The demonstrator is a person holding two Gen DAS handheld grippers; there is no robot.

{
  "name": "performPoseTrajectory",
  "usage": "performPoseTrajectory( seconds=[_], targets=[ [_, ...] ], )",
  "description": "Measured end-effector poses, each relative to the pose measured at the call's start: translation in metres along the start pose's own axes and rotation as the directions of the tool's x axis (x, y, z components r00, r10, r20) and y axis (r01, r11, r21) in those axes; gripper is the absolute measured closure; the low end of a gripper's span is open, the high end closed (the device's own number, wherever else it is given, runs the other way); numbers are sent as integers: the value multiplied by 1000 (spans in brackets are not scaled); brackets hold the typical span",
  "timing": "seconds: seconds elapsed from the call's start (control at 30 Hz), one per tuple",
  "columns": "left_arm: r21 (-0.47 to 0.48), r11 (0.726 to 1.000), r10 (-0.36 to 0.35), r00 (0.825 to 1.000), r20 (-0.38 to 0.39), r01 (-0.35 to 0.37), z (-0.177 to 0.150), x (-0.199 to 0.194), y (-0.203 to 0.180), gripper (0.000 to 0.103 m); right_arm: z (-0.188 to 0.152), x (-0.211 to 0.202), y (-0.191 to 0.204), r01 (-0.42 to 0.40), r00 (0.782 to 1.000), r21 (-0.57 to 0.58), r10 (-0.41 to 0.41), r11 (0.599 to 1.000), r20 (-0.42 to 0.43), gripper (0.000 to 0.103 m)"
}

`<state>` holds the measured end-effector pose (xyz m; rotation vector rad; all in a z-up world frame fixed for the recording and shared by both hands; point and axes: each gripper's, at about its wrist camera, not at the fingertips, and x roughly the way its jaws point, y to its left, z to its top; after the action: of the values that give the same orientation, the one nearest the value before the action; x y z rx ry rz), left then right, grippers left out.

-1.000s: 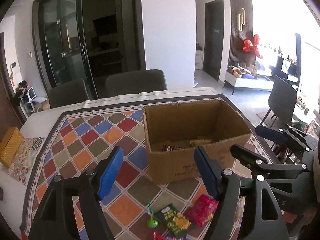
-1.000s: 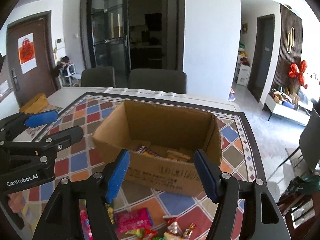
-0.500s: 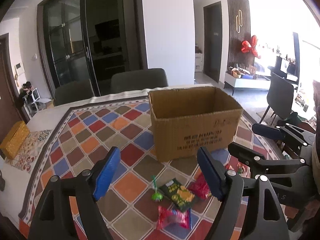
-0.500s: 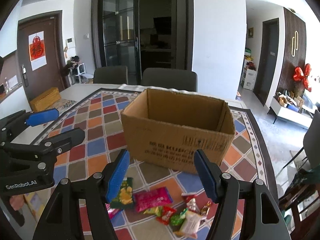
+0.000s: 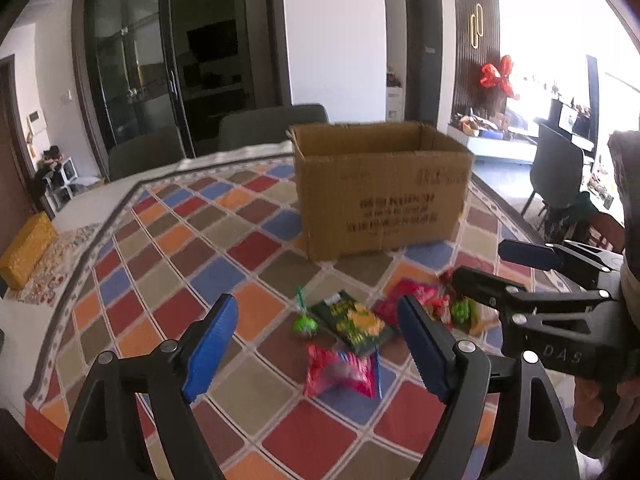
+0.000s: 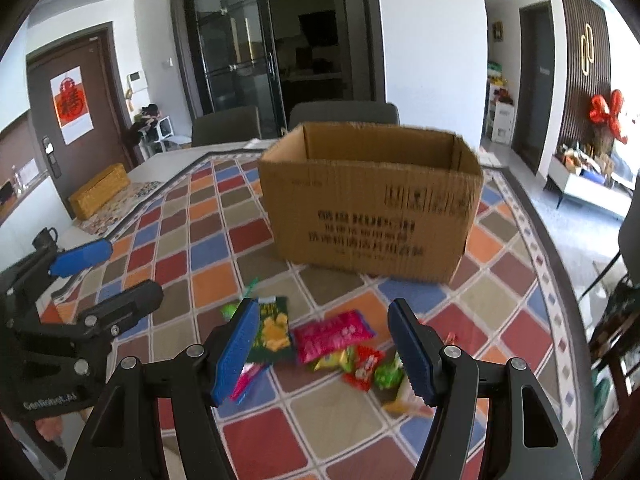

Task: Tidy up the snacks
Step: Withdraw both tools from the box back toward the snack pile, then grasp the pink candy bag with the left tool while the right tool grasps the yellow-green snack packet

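Worktop point(image 5: 80, 220): pale surface, largely covered by a patterned cloth.
Cloth point(image 6: 224, 240): chequered in red, blue, orange and brown diamonds with a dark border; it carries the box and all loose snacks.
Cardboard box point(image 6: 372, 216): upright, top flaps open, dark print on the near wall; it stands on the cloth beyond the snacks, apart from them. Its contents cannot be seen from either view.
Left tongs point(image 5: 316, 344): blue pads apart and opening; nothing between them. They hang above the cloth, over the left end of the snack group.
Right tongs point(image 6: 320, 344): blue pads apart, nothing gripped. They hang above the pink packet and the small sweets.
Yellow woven box point(image 6: 98, 196): at the far left of the worktop, on a floral mat, well apart from the snacks.
Green packet point(image 5: 352, 324): flat on the cloth, yellow print, near the middle of the group.
Pink packet point(image 6: 330, 334): flat, just right of the green packet.
Red-and-pink wrapper point(image 5: 340, 372): crumpled, nearest the left tongs, just in front of the green packet.
Green lollipop point(image 5: 305, 322): round head on the cloth, stick pointing toward the box, just left of the green packet.
Small sweets point(image 6: 368, 368): red, yellow and green wrappers in a loose cluster at the right end of the group, in front of the pink packet.
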<state>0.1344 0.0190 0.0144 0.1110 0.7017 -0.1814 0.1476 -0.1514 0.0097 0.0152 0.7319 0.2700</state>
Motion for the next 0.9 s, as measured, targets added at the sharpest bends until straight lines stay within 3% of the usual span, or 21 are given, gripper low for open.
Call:
performPoseTrajectory(
  seconds=[0.43,0.9],
  targets=[
    [-87,996,-47,990,-129,36,-39,35,1,22,-36,28,-9,9,992,97,3,995,-128,36],
    [-152,987,-81,975,-206,50,-57,71,8,22,-48,60,-13,23,978,128,4,991,-210,41]
  ],
)
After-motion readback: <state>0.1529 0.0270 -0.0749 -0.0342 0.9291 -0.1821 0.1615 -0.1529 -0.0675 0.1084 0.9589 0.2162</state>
